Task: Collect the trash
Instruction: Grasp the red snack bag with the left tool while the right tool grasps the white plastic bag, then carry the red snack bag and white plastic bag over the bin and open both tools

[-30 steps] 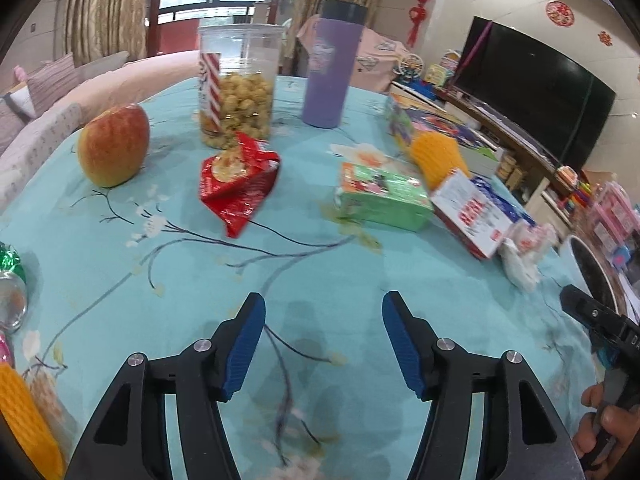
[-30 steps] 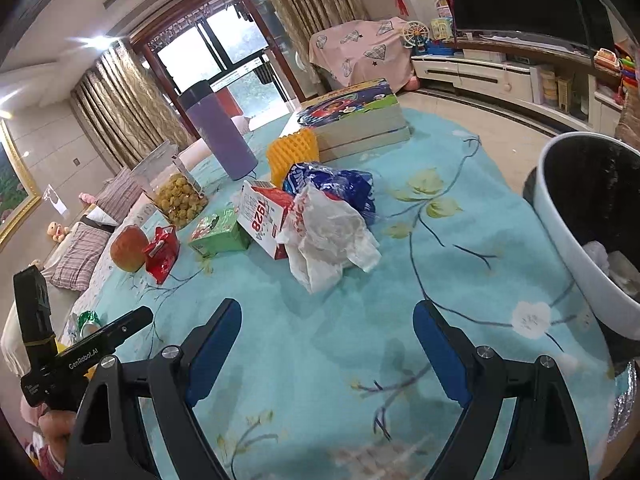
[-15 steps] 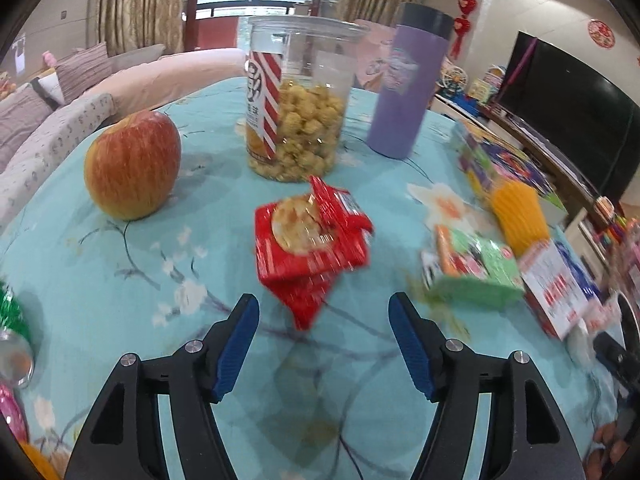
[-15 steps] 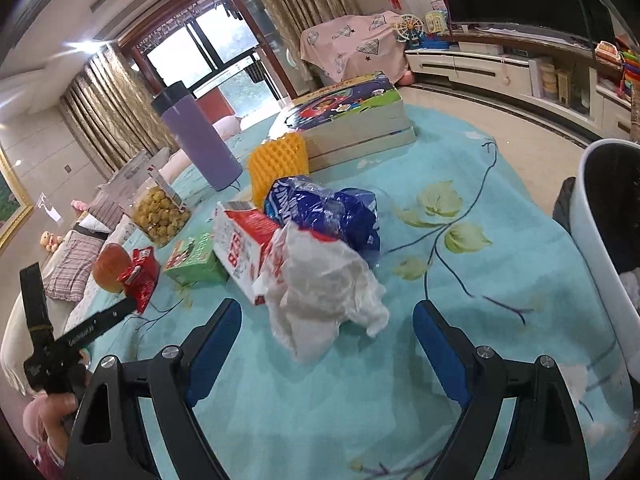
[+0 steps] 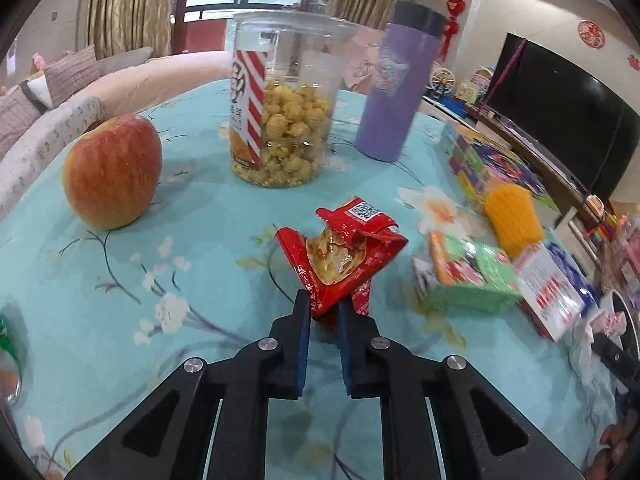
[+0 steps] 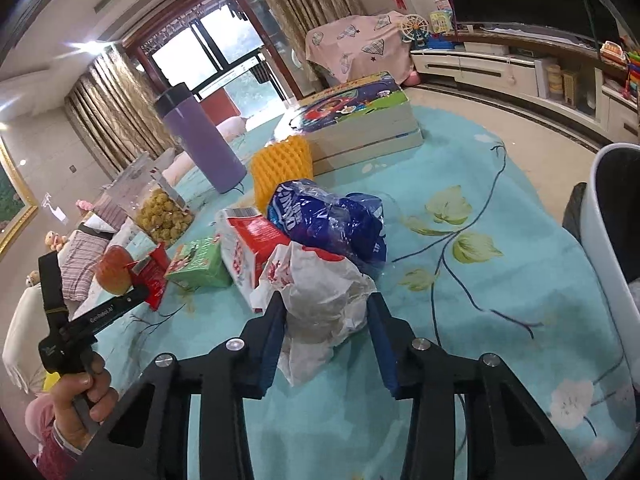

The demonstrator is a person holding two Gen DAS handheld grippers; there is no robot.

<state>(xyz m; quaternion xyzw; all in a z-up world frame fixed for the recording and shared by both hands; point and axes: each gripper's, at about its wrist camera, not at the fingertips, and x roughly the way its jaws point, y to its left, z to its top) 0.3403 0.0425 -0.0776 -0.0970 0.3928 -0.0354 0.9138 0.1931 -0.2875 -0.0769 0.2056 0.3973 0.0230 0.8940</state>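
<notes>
Over on the left side of the table the apple [image 5: 113, 171] sits alone on the teal flowered tablecloth [image 5: 200, 216], and beyond it stand the clear popcorn tub [image 5: 285, 103] and the purple tumbler [image 5: 400, 88]; those are food and drink, not rubbish, which I take to be why neither claw is near them. In front of the tub, the left gripper [image 5: 322, 312] has its fingers drawn in tight on the bottom corner of the torn red snack wrapper [image 5: 340, 258]. It grips low at the edge, so the crumpled body stands up above the fingertips; whether the wrapper is clear of the cloth I cannot tell.

Moving right, a green carton [image 6: 199, 262] and a red-and-white carton [image 6: 250, 254] lie on their sides, with a yellow foam fruit net [image 6: 280, 164] and a stack of picture books [image 6: 360, 120] behind them. A blue plastic bag [image 6: 332, 220] slumps against the red-and-white carton, and the crumpled white plastic bag [image 6: 324, 300] lies just in front of it. The right gripper [image 6: 326, 320] straddles that white bag, fingers part-way open and pressed to either flank, though I cannot say it is fully clamped.

At the far right the white trash bin [image 6: 608, 240] stands beside the table edge, close to that hand, handy for dropping both pieces in.
</notes>
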